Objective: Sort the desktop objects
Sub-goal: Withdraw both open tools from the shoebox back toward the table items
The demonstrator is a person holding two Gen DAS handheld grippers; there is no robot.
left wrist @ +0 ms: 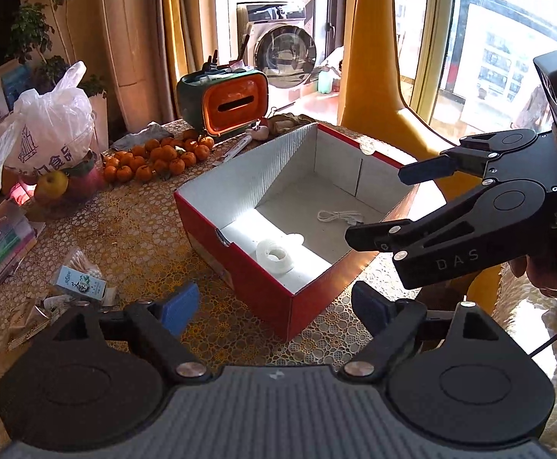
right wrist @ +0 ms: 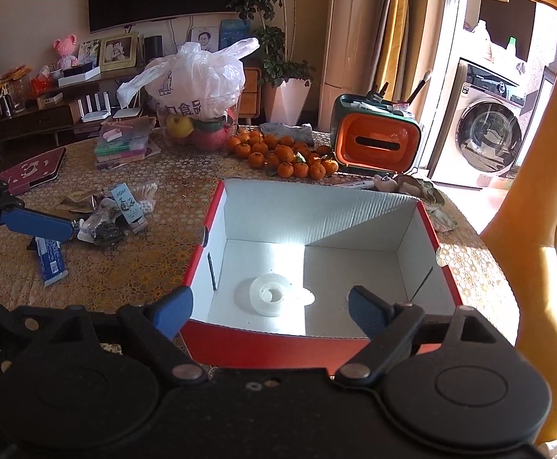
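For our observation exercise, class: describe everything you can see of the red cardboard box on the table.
The red cardboard box is open-topped and lidless, red outside and white corrugated inside. It stands upright on the patterned lace tablecloth. On its floor lie a white tape roll and a coiled white cable. Sunlight falls across its interior. Neither gripper touches it.

— Is the way into the red box (right wrist: 316, 348) open from above?
— Yes, its top is open and the white floor is mostly bare; only a roll of clear tape (right wrist: 270, 294) and a white cable (left wrist: 339, 216) lie inside.
— And to the left of it?
— Bare tablecloth just beside the box, then a clutter of packets and a cotton swab pack (right wrist: 146, 195).
— Behind?
— Tangerines (right wrist: 282, 155) and the orange tissue box (right wrist: 375, 145) crowd the far side. The right gripper (left wrist: 377, 206) hangs over the box's right edge.
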